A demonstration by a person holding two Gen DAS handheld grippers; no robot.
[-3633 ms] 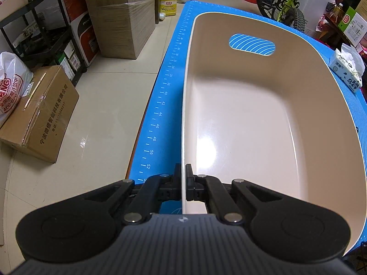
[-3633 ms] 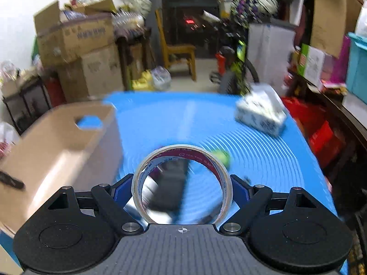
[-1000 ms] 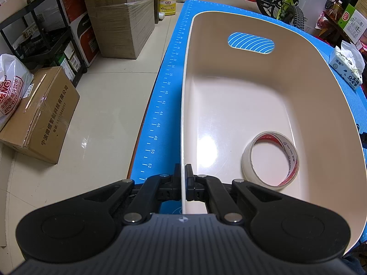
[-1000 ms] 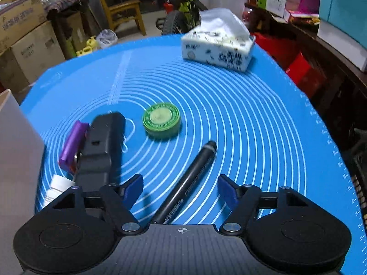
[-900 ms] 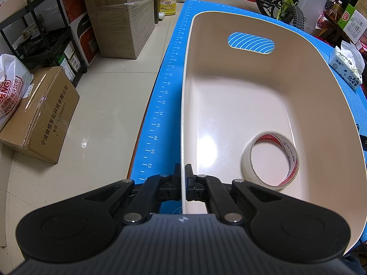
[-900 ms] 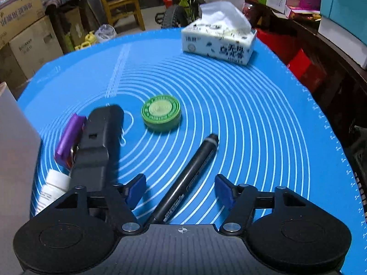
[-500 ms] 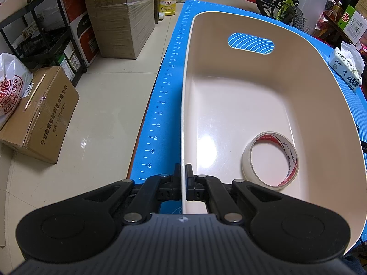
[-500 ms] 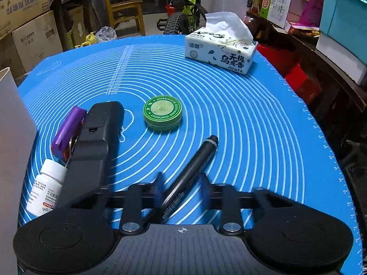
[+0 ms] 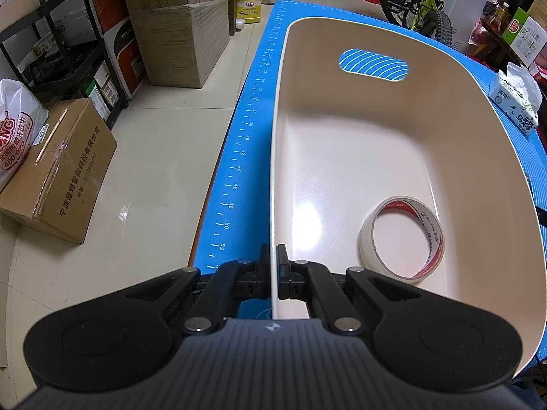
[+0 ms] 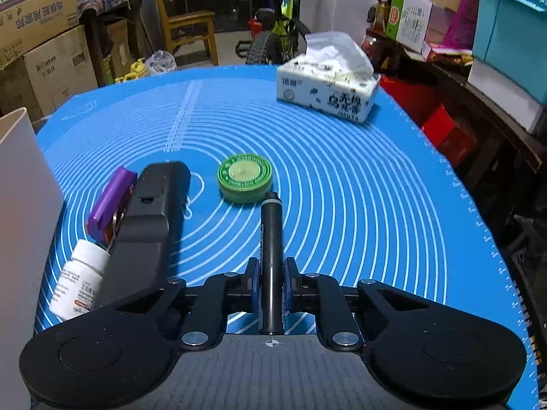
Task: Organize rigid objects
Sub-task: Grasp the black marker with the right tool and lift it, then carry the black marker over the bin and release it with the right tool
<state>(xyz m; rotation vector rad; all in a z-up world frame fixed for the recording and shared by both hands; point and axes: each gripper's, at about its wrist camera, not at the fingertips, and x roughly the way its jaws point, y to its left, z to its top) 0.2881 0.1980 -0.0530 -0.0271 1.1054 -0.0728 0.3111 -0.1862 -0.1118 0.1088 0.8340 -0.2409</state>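
Observation:
My left gripper point(image 9: 272, 266) is shut on the near rim of the beige bin point(image 9: 342, 157), which sits on the blue mat. A roll of clear tape point(image 9: 401, 237) lies inside the bin at the near right. My right gripper point(image 10: 271, 280) is shut on a black marker point(image 10: 271, 239) that points straight ahead, low over the mat. Ahead of it lie a green round tin point(image 10: 244, 177), a black rectangular device point(image 10: 147, 222), a purple item point(image 10: 111, 198) and a white pill bottle point(image 10: 80, 278). The bin's wall point(image 10: 24, 205) shows at the left of the right wrist view.
A tissue box point(image 10: 328, 92) stands at the far right of the blue mat point(image 10: 359, 188). The mat's left edge point(image 9: 239, 157) drops to the floor, where cardboard boxes point(image 9: 58, 177) and a shelf stand. Clutter, a bicycle and a chair lie beyond the table.
My right gripper has closed on the black marker, which now lies straight between the fingers instead of slanting right. The left gripper and the bin have not moved. Earlier, the tape went into the bin.

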